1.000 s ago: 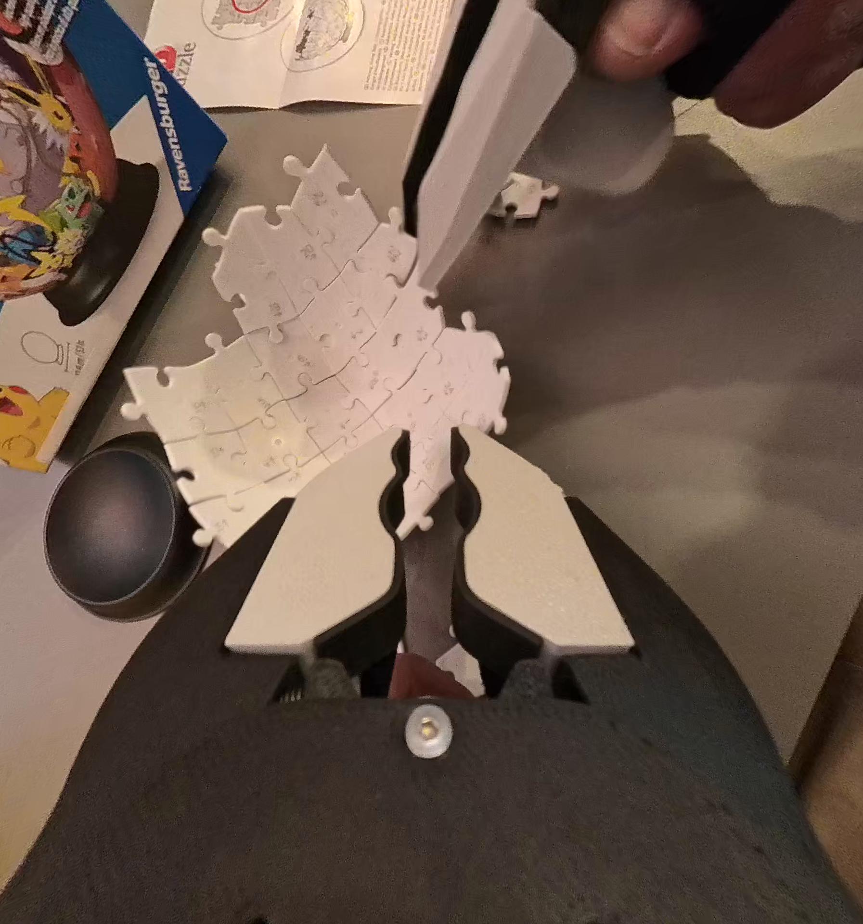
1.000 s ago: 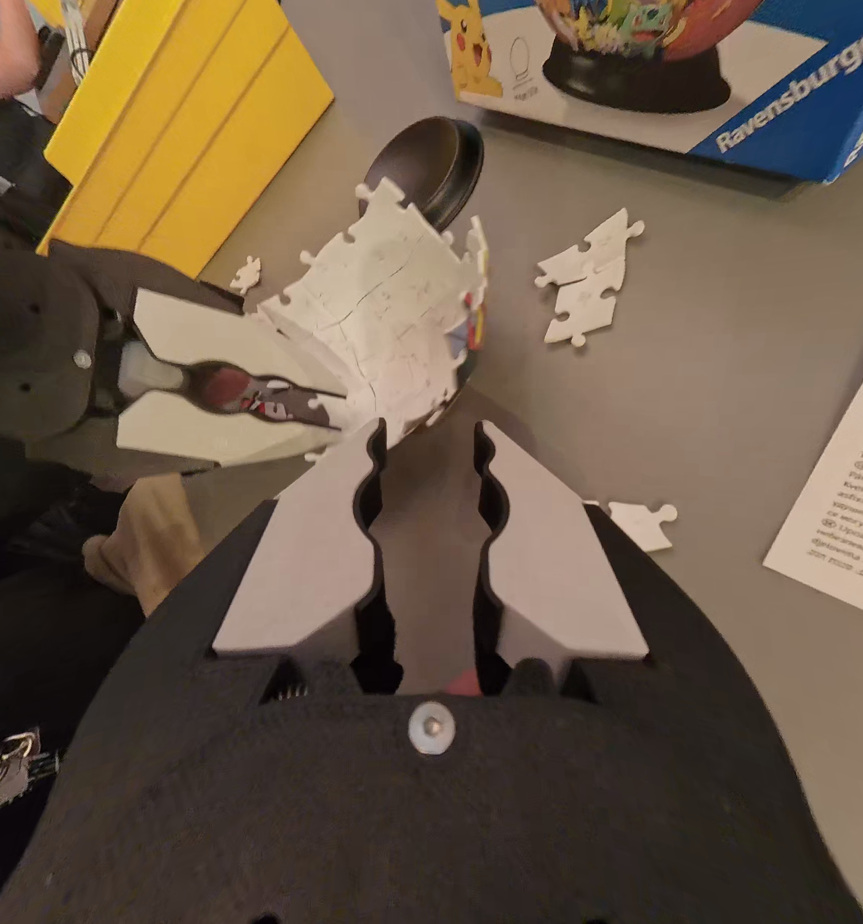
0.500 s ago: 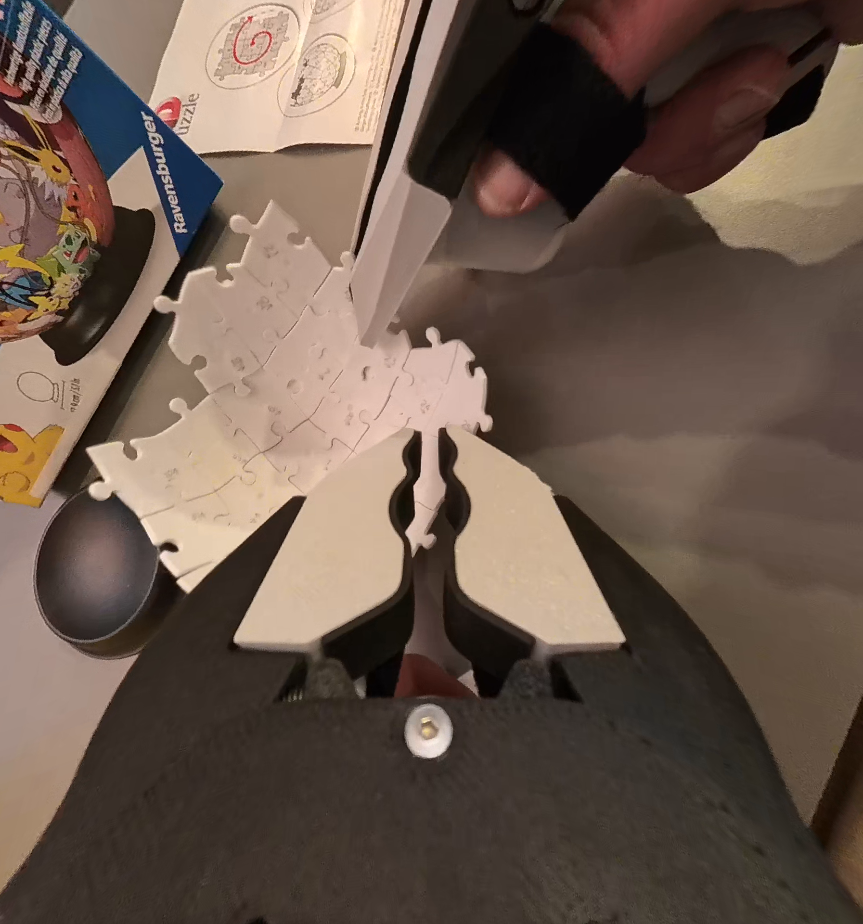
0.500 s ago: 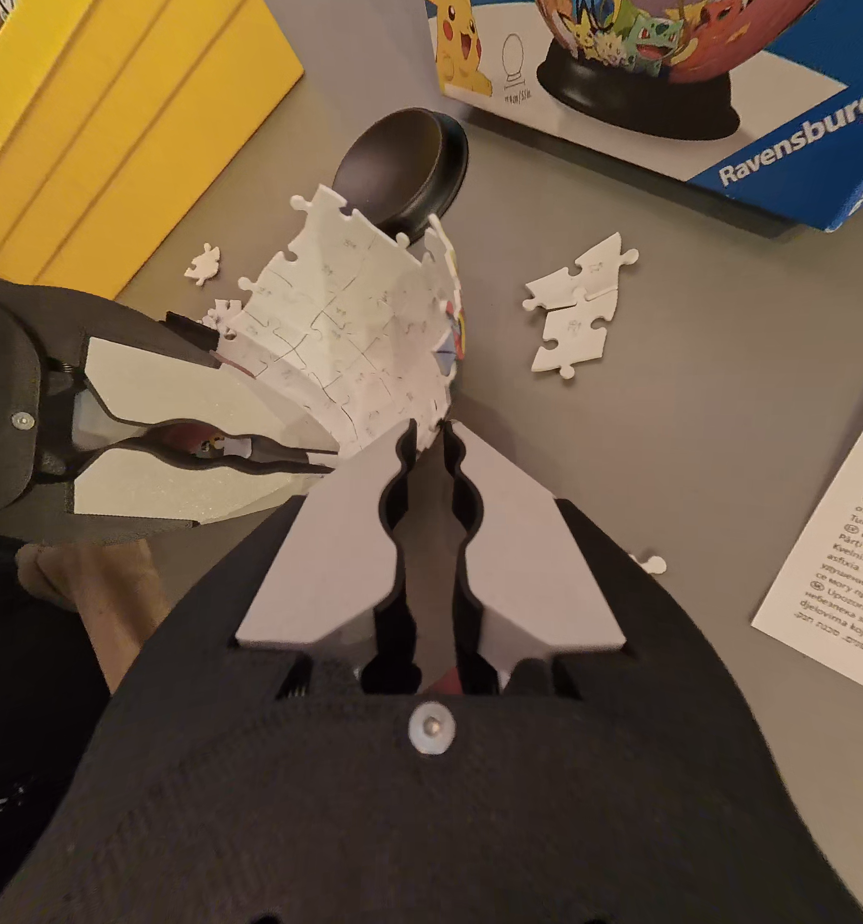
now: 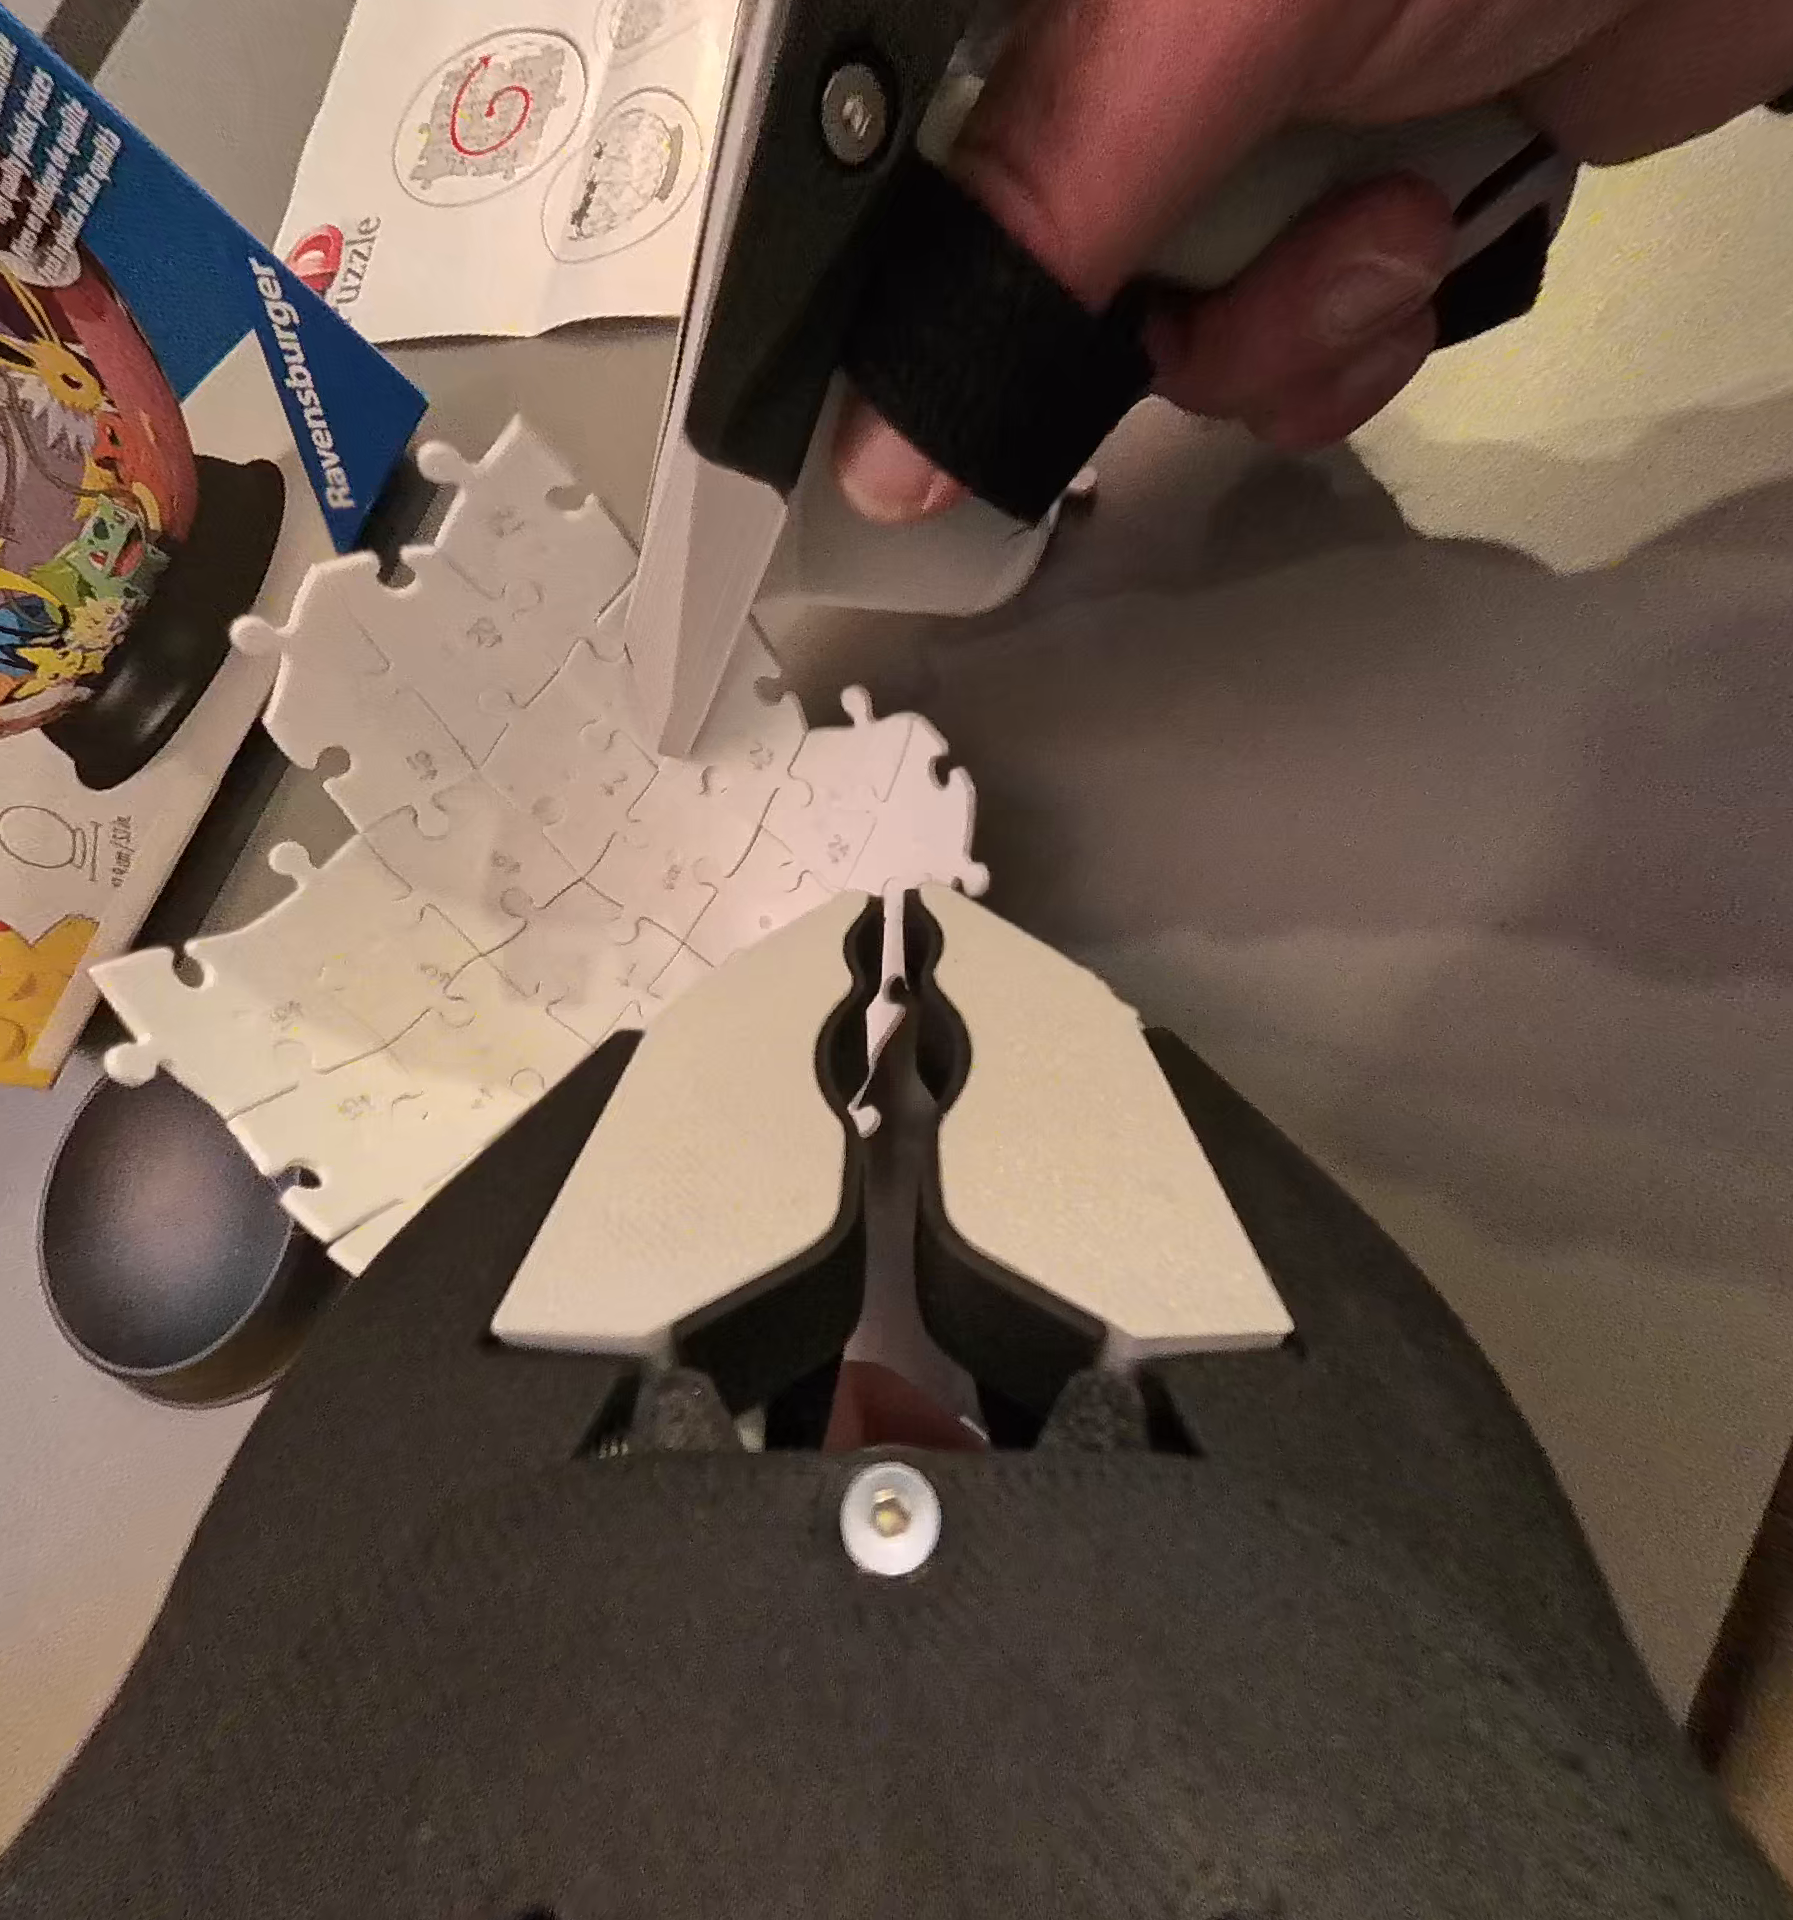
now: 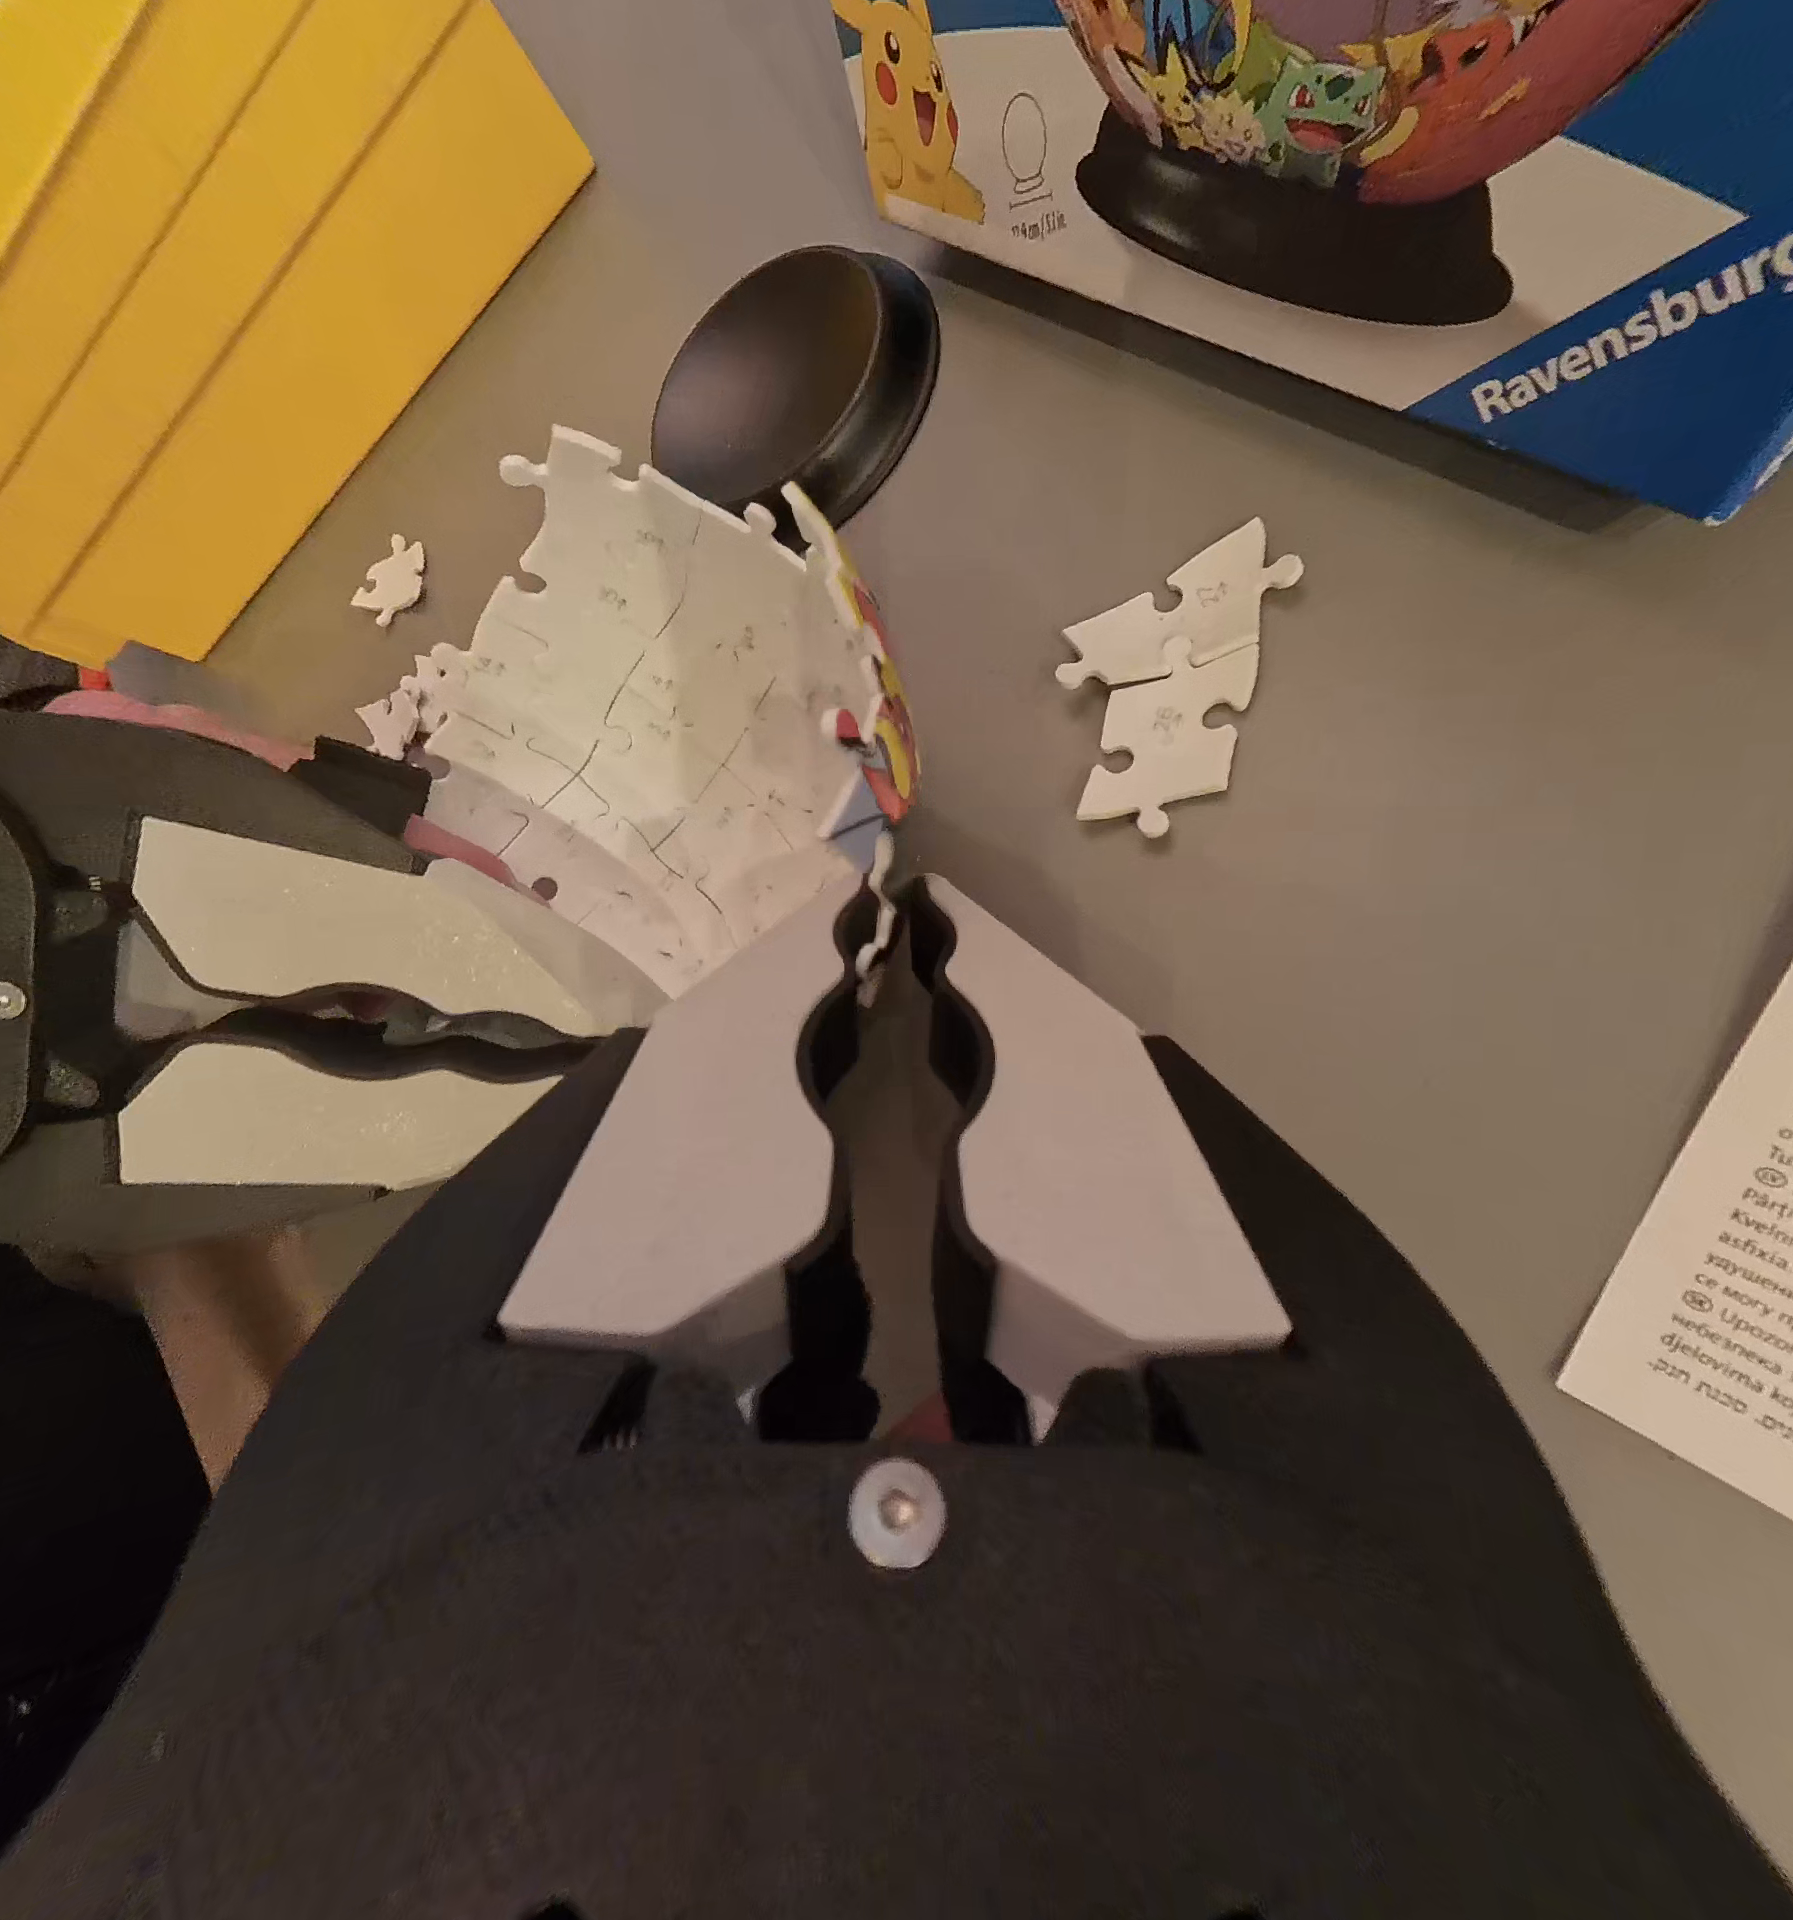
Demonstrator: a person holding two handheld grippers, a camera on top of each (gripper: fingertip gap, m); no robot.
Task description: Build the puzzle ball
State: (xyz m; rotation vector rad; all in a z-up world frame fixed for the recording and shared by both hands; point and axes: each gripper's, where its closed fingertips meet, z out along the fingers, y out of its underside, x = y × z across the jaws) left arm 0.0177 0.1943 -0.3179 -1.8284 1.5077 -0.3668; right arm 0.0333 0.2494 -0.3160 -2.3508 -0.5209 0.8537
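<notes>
Plain grey tabletop (image 6: 1391, 935) under warm, dim light, soft shadows across its right side; yellow box (image 6: 196, 291) at far left.

Lettering marks the blue puzzle box (image 6: 1702, 416) and white leaflet (image 5: 456, 291); small numbers mark the joined pieces (image 5: 404, 727).

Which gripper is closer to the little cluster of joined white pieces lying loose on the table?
Right. The right gripper sits just beside the joined loose pieces, pinching the curved puzzle shell's edge; the left gripper grips the shell's far side.
</notes>
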